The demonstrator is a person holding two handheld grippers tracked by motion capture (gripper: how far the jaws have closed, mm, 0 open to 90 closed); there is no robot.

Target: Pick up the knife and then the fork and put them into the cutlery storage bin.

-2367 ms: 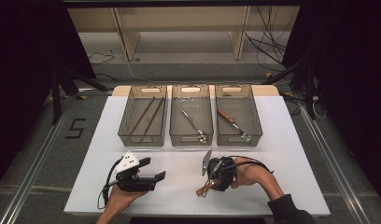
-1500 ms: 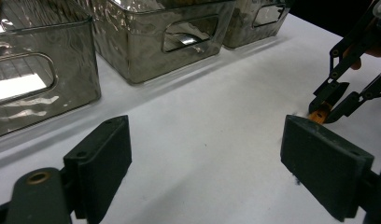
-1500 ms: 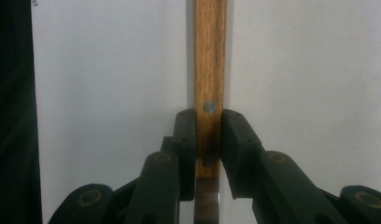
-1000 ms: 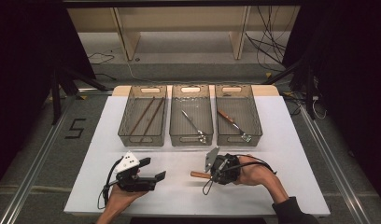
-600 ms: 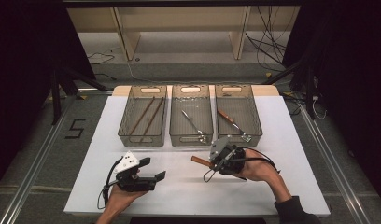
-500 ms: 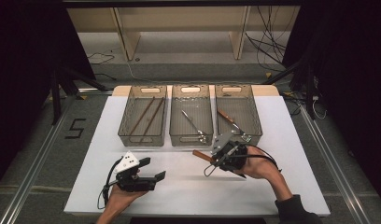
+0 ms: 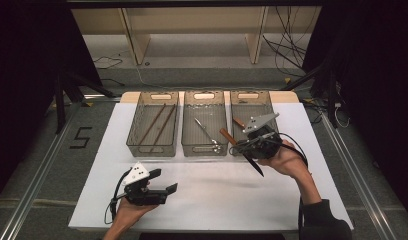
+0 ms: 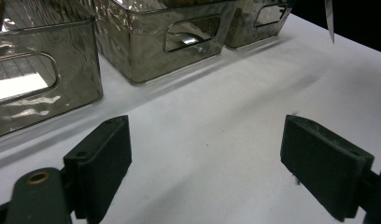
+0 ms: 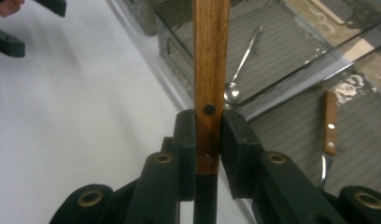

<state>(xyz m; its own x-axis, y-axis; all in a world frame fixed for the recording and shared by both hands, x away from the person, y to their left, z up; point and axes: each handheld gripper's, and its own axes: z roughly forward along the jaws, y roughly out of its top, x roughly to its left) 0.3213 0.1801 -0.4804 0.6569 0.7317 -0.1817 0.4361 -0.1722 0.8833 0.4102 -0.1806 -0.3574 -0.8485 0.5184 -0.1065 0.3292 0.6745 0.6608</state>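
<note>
My right gripper [image 7: 238, 145] is shut on a wooden-handled knife [image 7: 227, 136], held in the air just in front of the middle and right bins. In the high view the handle points up-left and the dark blade [image 7: 254, 164] slants down toward the table. In the right gripper view the jaws [image 9: 208, 135] clamp the handle [image 9: 210, 60] near its rivets. My left gripper [image 7: 164, 192] rests low at the front left of the white table [image 7: 217, 200], open. Between its jaws [image 8: 202, 158] there is just tabletop.
Three clear bins stand in a row at the back of the table: the left bin [image 7: 132, 135] holds brown sticks, the middle bin [image 7: 204, 152] metal utensils including a spoon [image 9: 244, 65], the right bin [image 7: 248, 92] another wooden-handled knife [image 9: 329, 123].
My right gripper has lifted the knife off the table and carried it back and to the right, up to the bins. The left gripper has stayed put.
</note>
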